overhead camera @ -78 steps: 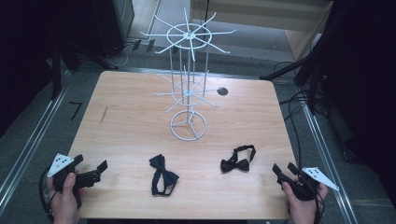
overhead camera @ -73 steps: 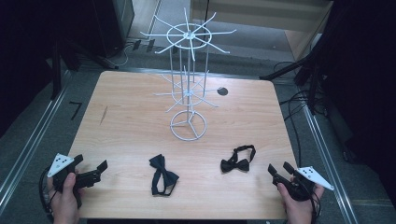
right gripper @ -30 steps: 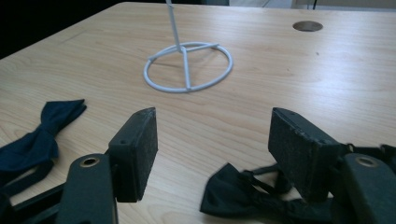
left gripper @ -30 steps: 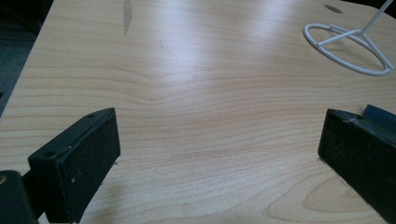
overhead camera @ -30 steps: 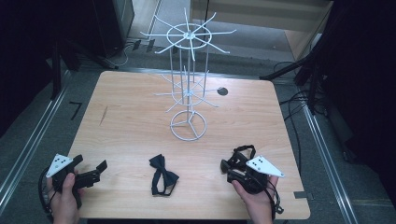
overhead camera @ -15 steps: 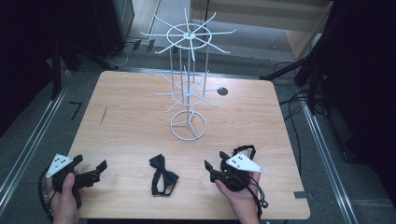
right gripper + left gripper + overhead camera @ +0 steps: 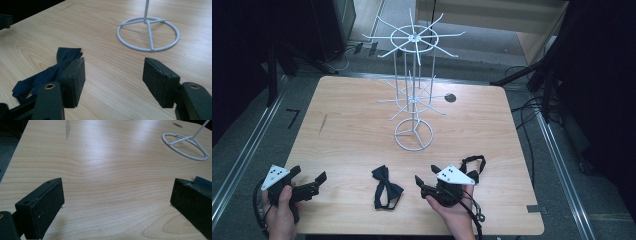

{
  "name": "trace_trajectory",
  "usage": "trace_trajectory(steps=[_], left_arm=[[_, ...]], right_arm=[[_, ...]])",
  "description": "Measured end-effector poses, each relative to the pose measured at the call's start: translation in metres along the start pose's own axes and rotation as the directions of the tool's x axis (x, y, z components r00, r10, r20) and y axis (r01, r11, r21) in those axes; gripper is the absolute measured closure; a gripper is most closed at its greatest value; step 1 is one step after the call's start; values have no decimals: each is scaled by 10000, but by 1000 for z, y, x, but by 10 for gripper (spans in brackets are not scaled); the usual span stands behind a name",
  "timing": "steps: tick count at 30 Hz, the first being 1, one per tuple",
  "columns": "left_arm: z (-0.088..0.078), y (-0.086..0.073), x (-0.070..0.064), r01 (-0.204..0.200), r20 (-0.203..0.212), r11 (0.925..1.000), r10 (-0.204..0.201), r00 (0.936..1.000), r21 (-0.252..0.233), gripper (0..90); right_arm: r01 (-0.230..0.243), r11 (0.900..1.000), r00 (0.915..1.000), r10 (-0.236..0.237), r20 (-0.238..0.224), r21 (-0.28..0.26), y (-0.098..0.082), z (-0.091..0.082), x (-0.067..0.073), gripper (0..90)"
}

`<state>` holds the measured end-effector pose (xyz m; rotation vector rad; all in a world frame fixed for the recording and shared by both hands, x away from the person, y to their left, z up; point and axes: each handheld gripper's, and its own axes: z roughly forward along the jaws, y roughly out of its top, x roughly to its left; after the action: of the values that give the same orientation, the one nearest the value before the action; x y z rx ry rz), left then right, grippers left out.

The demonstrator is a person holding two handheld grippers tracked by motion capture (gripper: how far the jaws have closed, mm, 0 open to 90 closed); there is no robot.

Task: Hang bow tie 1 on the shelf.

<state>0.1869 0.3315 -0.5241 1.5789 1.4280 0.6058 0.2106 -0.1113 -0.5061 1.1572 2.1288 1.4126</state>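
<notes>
Right gripper (image 7: 113, 80), wide and empty, beside navy bow tie (image 7: 47, 72); high view adds a black tie (image 7: 474, 164).

Navy bow tie (image 7: 387, 188) lies flat near front edge of bench (image 7: 357, 135), strap looped beneath it, just left of my right tongs (image 7: 426, 176). Black bow tie (image 7: 474, 164) right behind them.

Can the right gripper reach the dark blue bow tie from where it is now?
Probably yes: the right gripper, jaws open, is beside the dark blue bow tie, with bare table between them.
</notes>
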Motion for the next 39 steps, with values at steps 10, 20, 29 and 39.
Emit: trace_trajectory(steps=[10, 20, 29, 39], left_arm=[[0, 0, 0, 25, 12, 10000, -25, 10000, -11, 0], [0, 0, 0, 36, 19, 10000, -36, 10000, -12, 0], [0, 0, 1, 57, 38, 10000, -57, 10000, -28, 0], [0, 0, 0, 14, 18, 10000, -14, 10000, 39, 0]], right_arm=[[97, 9996, 9998, -92, -191, 276, -2, 14, 18, 352], [128, 9988, 9990, -107, -435, 471, -4, 29, 35, 352], [509, 9960, 9983, -486, -323, 738, -6, 45, 55, 346], [566, 9913, 9965, -488, -679, 1186, -9, 57, 64, 396]])
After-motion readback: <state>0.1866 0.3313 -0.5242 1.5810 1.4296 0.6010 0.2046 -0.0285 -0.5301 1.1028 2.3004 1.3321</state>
